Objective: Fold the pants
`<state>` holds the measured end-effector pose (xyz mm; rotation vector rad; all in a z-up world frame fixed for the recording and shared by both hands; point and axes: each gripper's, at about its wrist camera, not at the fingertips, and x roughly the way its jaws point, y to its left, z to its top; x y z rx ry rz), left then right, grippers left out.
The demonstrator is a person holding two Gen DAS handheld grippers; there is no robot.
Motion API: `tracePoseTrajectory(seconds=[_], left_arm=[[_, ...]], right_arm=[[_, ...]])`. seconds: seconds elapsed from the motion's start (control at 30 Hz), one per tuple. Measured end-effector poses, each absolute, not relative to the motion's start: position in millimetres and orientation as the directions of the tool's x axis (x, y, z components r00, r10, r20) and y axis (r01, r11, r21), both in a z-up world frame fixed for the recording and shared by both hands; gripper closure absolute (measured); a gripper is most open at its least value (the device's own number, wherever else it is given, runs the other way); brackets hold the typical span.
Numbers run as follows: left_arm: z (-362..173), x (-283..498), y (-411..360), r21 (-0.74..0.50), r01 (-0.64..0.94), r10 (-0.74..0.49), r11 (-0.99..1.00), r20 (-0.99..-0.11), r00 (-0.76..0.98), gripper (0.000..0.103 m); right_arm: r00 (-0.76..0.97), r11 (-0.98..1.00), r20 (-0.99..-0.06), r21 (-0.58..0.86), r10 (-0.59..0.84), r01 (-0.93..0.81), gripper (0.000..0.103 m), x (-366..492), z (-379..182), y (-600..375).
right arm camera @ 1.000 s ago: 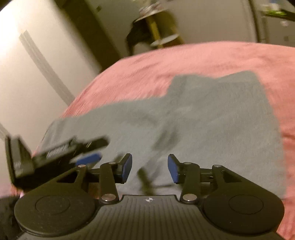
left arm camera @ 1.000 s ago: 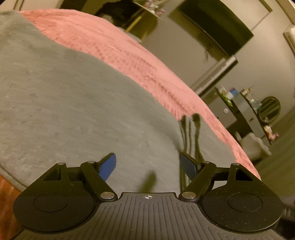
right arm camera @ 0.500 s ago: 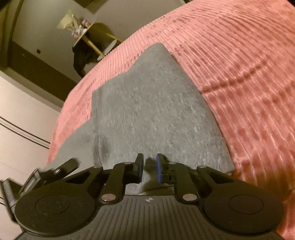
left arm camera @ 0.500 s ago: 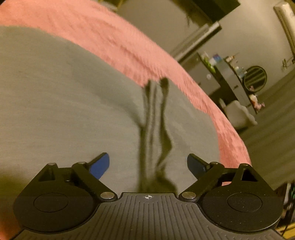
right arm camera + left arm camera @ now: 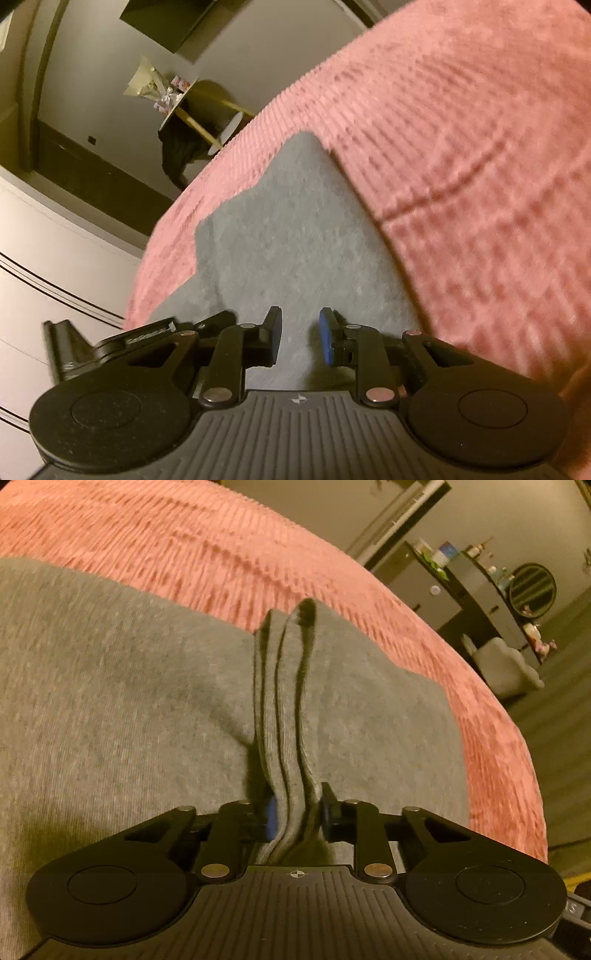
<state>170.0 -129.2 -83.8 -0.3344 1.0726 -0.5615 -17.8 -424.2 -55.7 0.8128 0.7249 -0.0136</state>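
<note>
Grey pants lie spread on a pink ribbed bedspread. A ridge of stacked hem layers stands up from the cloth and runs back between the jaws of my left gripper. Those jaws are closing, and the pads press the layers from both sides. In the right wrist view the pants taper away toward the bedspread. My right gripper hovers low over them. Its jaws are opening, with a gap between the pads that shows flat grey cloth, and nothing looks pinched.
The bed's edge drops off at the right, with a dark dresser and round mirror and a grey pouf beyond. Past the bed's far corner stand a gold side table and white cupboard doors. A black part of the other gripper sits at lower left.
My left gripper moved up to the raised ridge of layers and went from wide open to shut on it. The right gripper rolled, narrowed its jaws, then widened them slightly.
</note>
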Motion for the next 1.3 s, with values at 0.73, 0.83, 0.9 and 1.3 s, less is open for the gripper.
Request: tracePoseTrajectory(seconds=[0.73,0.83,0.9,1.3], left_arm=[[-87.4,177.2,-130.0,-0.563,0.217,-0.602,0.797,-0.715,0.356,0.084],[-65.4,166.1,-131.4,-0.515,0.282,-0.587,0.809,-0.697,0.412,0.086],[-47.1,159.2,-124.5,-0.534,0.319,-0.621,0.783,-0.655,0.43,0.086],[-49.8,128.1,-9.1,-0.394,0.244,-0.462,0.886,-0.715,0.524,0.072]], right_arm=[[0.693,0.782,-0.69,0.543,0.207,0.307,0.084,-3.7,-67.7,-424.5],[0.738,0.75,-0.64,0.591,0.214,0.295,0.076,-16.3,-62.9,-428.7],[0.777,0.737,-0.598,0.613,0.196,0.285,0.068,-28.9,-54.8,-430.2],[0.721,0.848,-0.657,0.494,0.221,0.19,0.075,-5.0,-38.6,-386.8]])
